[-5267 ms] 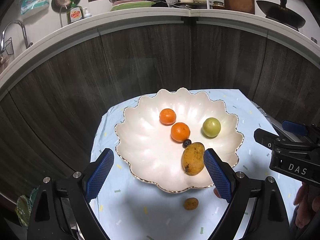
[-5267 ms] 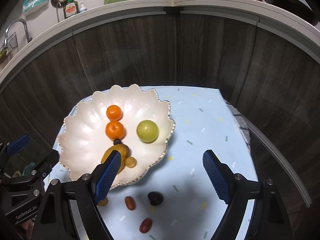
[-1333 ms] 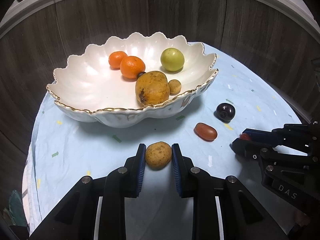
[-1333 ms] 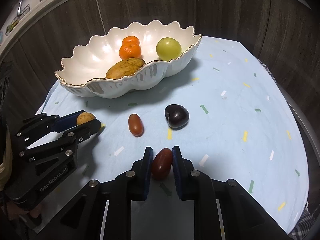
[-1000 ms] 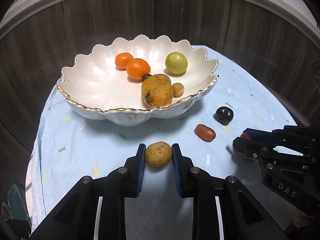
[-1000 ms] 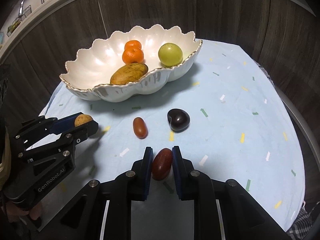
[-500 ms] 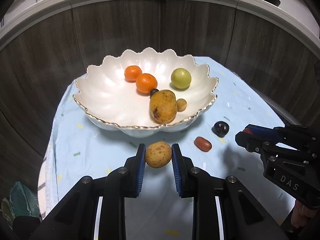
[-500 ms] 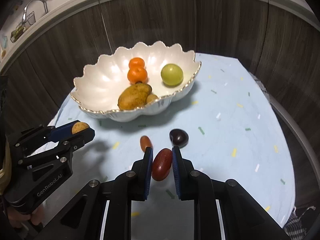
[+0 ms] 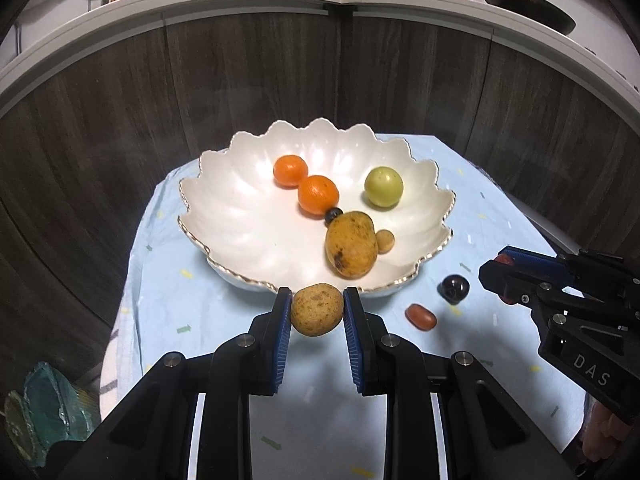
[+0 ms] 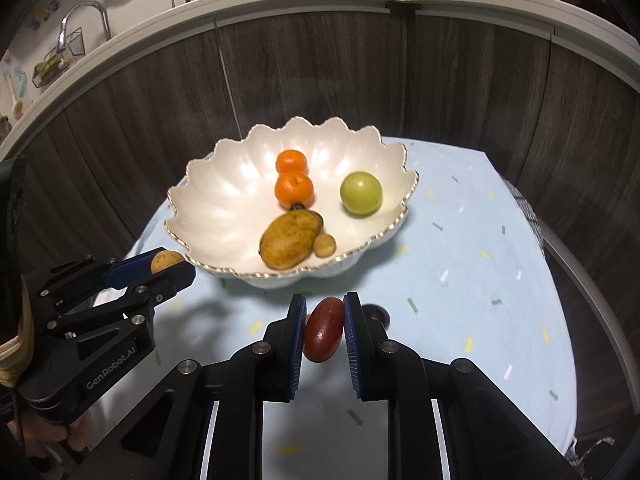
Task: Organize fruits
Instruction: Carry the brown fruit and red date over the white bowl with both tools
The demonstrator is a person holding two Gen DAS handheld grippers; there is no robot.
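A white scalloped bowl (image 9: 240,216) (image 10: 216,216) stands on the light blue cloth and holds two oranges (image 9: 318,195), a green fruit (image 9: 383,186), a mango (image 9: 352,244), a small brown fruit and a dark berry. My left gripper (image 9: 317,310) is shut on a small brown fruit (image 9: 317,309), held above the cloth just short of the bowl's near rim; it shows at the left of the right wrist view (image 10: 166,261). My right gripper (image 10: 324,330) is shut on a red oval fruit (image 10: 323,330), raised above the cloth in front of the bowl.
A red oval fruit (image 9: 420,317) and a dark round fruit (image 9: 454,289) lie on the cloth right of the bowl. Dark wood cabinet fronts curve behind the table. A counter above carries dishes and a wok (image 9: 524,4). A teal object (image 9: 44,412) sits at the lower left.
Both grippers have risen and moved toward the bowl with their fruits held. The bowl now looks farther below and the view is more from above.
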